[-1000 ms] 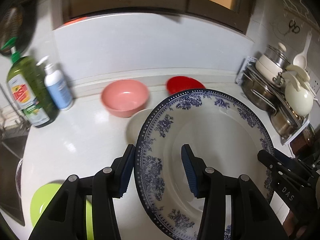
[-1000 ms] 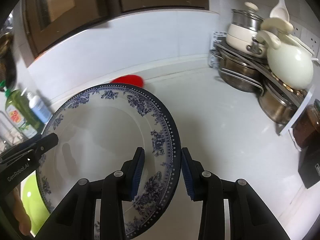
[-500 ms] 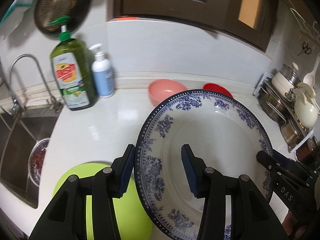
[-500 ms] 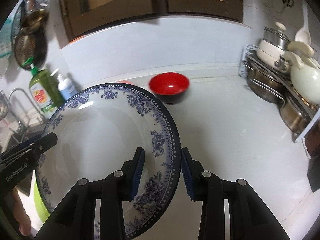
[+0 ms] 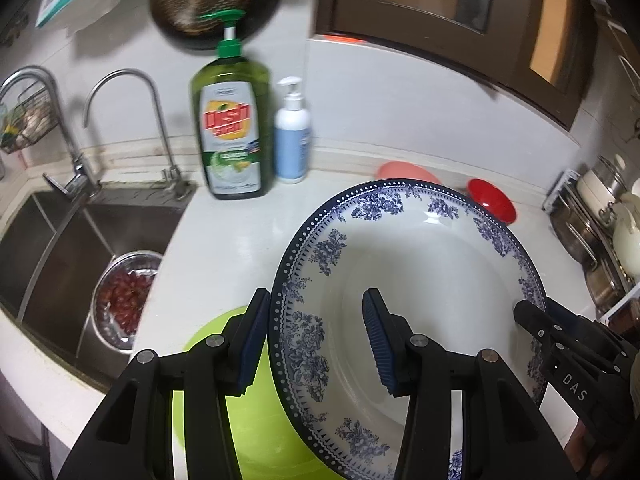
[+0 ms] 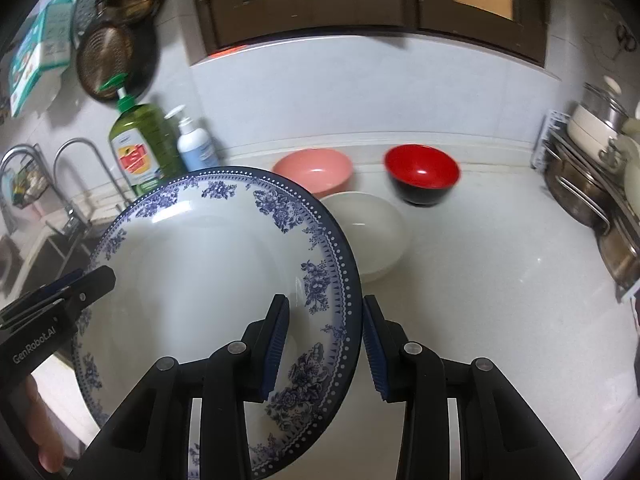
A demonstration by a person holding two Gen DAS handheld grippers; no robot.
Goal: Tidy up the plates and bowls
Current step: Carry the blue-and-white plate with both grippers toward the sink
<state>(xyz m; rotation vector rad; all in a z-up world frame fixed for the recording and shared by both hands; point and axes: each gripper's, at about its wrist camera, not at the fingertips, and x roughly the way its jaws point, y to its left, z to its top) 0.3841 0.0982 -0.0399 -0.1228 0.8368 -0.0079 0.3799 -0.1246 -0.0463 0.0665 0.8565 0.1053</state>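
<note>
One white plate (image 5: 432,280), blue floral rim

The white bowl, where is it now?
In the right wrist view the white bowl sits on the counter, before the pink bowl, left of the red bowl.

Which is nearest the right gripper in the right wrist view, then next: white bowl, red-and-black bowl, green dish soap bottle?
From the right gripper:
1. White bowl, just ahead, slightly right.
2. Red-and-black bowl, farther back, right.
3. Green dish soap bottle, far left, by the wall.
</note>
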